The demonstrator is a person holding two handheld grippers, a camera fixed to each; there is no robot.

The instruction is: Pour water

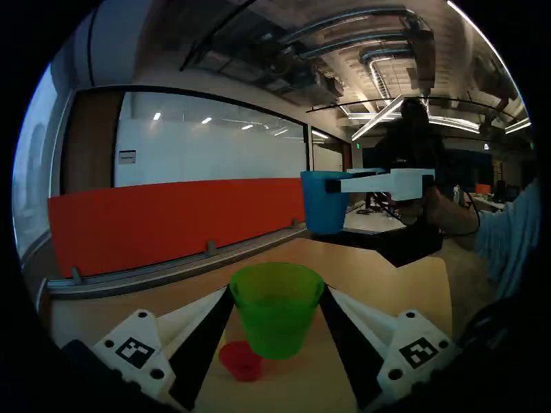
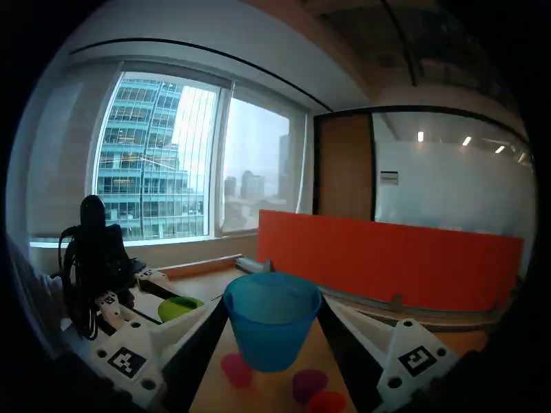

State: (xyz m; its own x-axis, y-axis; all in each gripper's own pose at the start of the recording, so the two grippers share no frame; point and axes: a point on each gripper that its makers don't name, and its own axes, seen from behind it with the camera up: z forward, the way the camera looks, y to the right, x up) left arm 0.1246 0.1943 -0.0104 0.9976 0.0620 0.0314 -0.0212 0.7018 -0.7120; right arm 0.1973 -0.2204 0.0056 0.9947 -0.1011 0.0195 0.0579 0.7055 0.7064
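A translucent green cup point(image 1: 277, 323) stands upright between my left gripper's point(image 1: 277, 292) fingers, which are shut on its sides above the wooden table point(image 1: 386, 268). Farther off and higher, my right gripper point(image 1: 337, 184) holds a blue cup point(image 1: 322, 203) level, with a hand point(image 1: 448, 213) behind it. In the right gripper view the blue cup point(image 2: 272, 323) is upright with the right gripper point(image 2: 272, 303) shut on it. The left gripper point(image 2: 155, 292) with the green cup point(image 2: 180, 307) is lower left. I cannot tell whether either cup holds water.
Small cups lie on the table below: a red one point(image 1: 241, 359), and pink point(image 2: 236, 368), purple point(image 2: 310, 382) and red point(image 2: 326, 401) ones. An orange partition point(image 1: 172, 220) runs along the table's far edge. Windows point(image 2: 158, 172) are beyond.
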